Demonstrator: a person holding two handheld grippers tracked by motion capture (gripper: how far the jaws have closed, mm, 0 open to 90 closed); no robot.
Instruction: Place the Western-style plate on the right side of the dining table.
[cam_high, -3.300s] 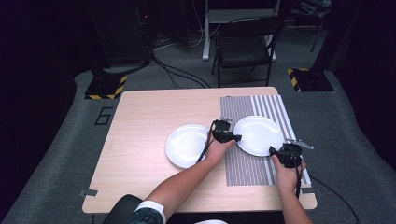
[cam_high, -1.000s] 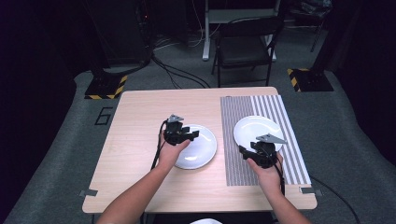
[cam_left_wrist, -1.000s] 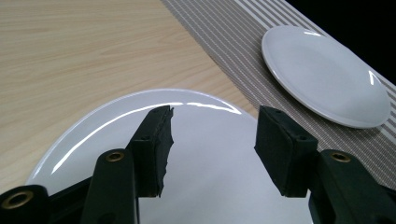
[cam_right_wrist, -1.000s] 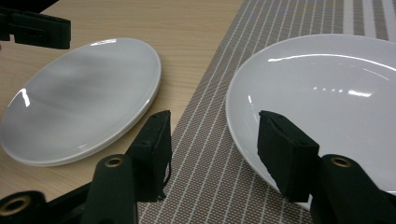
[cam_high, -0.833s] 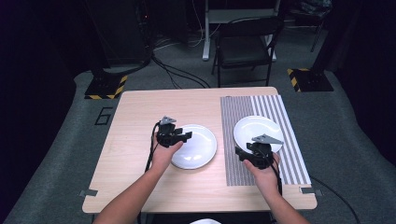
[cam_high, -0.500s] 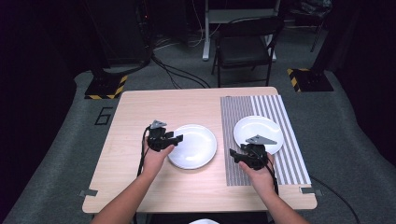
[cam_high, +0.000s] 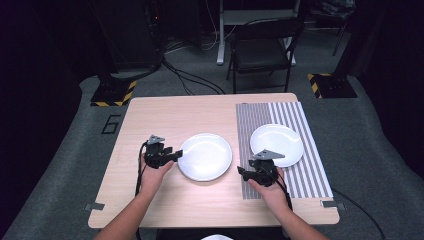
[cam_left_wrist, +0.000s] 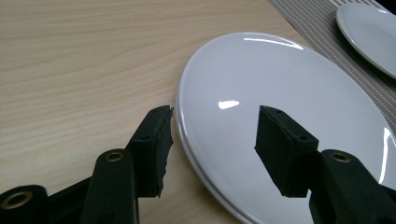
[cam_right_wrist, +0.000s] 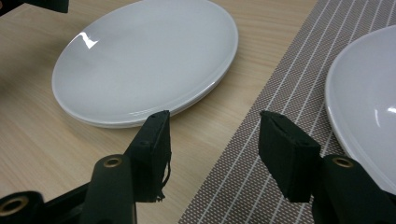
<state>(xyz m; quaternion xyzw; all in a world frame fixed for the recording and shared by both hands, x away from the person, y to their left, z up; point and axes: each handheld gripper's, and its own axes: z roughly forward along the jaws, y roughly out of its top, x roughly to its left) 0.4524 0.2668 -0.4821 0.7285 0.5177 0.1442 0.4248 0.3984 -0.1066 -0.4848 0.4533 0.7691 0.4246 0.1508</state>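
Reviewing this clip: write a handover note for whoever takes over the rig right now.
Left gripper: open, its fingers astride the near-left rim of the round white plate on bare wood, not gripping.
Right gripper: open, holding nothing, over the left edge of the striped grey placemat.
The second round white plate lies on the placemat.
Done: one plate on the mat.
Left: probably the bare-wood plate.

Two white plates counted: one (cam_high: 205, 156) on the bare wooden table (cam_high: 200, 112), one (cam_high: 277, 144) on the single striped placemat (cam_high: 312, 172). One folding chair (cam_high: 262, 52) noted behind. Two handheld grippers (cam_high: 175, 155) (cam_high: 242, 172) tallied.
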